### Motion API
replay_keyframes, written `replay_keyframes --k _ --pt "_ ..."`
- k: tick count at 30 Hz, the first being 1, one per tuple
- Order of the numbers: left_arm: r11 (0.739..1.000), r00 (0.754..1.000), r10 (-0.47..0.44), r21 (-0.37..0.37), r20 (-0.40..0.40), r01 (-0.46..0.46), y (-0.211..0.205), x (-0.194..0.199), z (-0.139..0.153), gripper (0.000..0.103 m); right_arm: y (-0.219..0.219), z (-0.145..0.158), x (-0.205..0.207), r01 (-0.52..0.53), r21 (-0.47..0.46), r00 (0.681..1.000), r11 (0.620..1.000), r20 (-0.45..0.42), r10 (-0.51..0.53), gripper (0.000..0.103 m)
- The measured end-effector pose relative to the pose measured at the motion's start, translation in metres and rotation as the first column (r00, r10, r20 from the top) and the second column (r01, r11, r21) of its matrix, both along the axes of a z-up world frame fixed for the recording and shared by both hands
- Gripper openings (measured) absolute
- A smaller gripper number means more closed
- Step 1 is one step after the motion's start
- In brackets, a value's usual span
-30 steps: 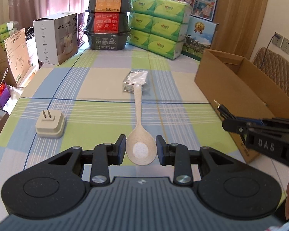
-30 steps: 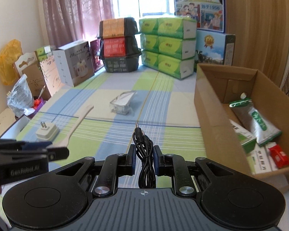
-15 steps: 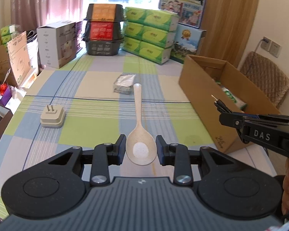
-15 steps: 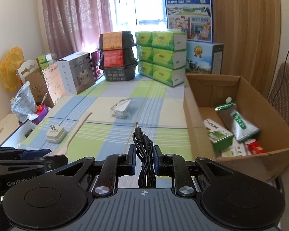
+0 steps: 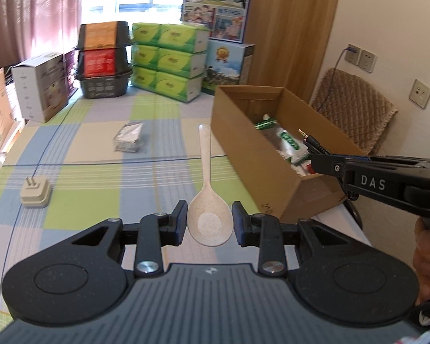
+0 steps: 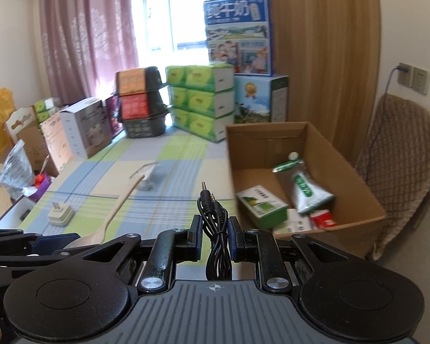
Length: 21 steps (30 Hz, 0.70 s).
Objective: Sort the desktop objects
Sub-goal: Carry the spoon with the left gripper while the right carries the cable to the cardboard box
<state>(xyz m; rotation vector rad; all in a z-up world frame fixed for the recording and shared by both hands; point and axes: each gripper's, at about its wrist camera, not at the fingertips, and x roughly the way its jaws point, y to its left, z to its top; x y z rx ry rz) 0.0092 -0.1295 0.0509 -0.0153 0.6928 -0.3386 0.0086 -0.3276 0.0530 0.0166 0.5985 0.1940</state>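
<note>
- Left wrist view: the left gripper [image 5: 209, 223] was held level above the near edge of the checked tablecloth [image 5: 100, 177], its jaws closed on the bowl of a speckled cream plastic spoon [image 5: 207, 200] whose handle pointed away toward the far end.
- To its right stood the open brown cardboard box [image 5: 243, 143] with packets inside; the right gripper [image 5: 315, 150] reached in from the right over the box's near corner, a hand [image 5: 425, 258] behind it.
- A beige plug adapter [image 5: 35, 193] lay to the left on the cloth, and a silver foil packet [image 5: 129, 137] farther off.
- Right wrist view: the right gripper was held level, jaws narrow, pinching a coiled black audio cable [image 6: 215, 229] whose two jack plugs stood up between the fingers.
- The box lay just ahead and to the right; the left gripper with the spoon showed at the lower left.
</note>
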Motion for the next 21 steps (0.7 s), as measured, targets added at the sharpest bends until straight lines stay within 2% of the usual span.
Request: replay_keyframes --k 21 --pt "0.989 0.990 -0.142 -0.035 0.006 0.142 -0.104 0.022 0.020 0.028 -0.103 0.014 0.016 0.142 0.034 0.989 0.989 0.032 -0.143 0.015"
